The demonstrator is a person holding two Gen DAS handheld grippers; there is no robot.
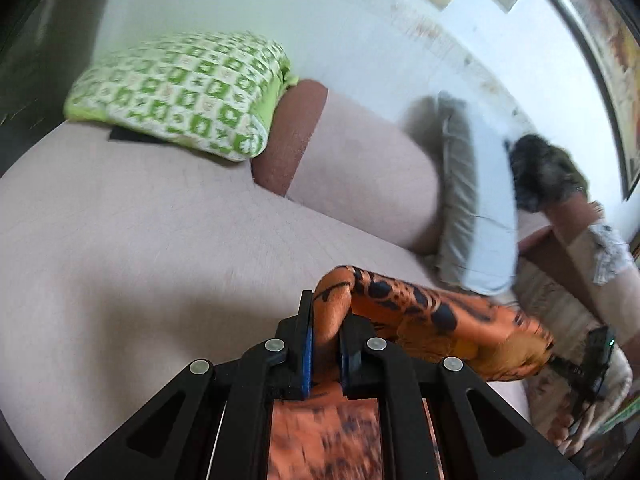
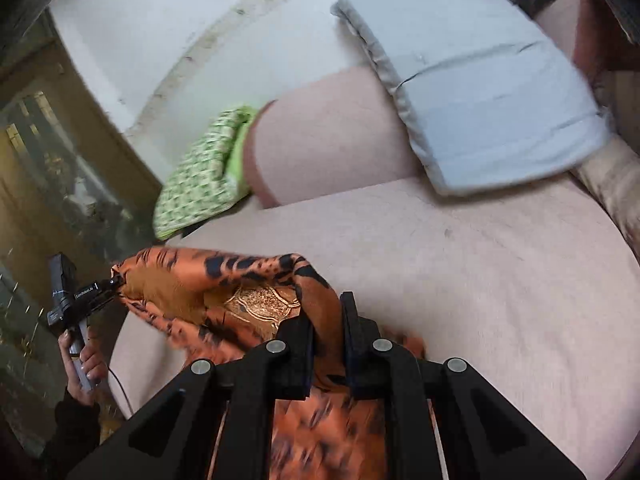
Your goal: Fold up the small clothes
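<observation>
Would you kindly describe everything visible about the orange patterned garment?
The orange garment is thin, shiny, satin-like fabric with black tiger-style markings and a gold embroidered panel. It is bunched and partly lifted, stretched between both grippers above the pinkish sofa seat. The left gripper pinches one gathered edge and the right gripper another; more fabric hangs below each. Whether it touches the seat is unclear.

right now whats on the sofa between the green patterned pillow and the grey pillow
Only the pink sofa backrest with its brown band separates the green patterned pillow from the grey pillow; nothing else sits there, seen in both wrist views.
</observation>
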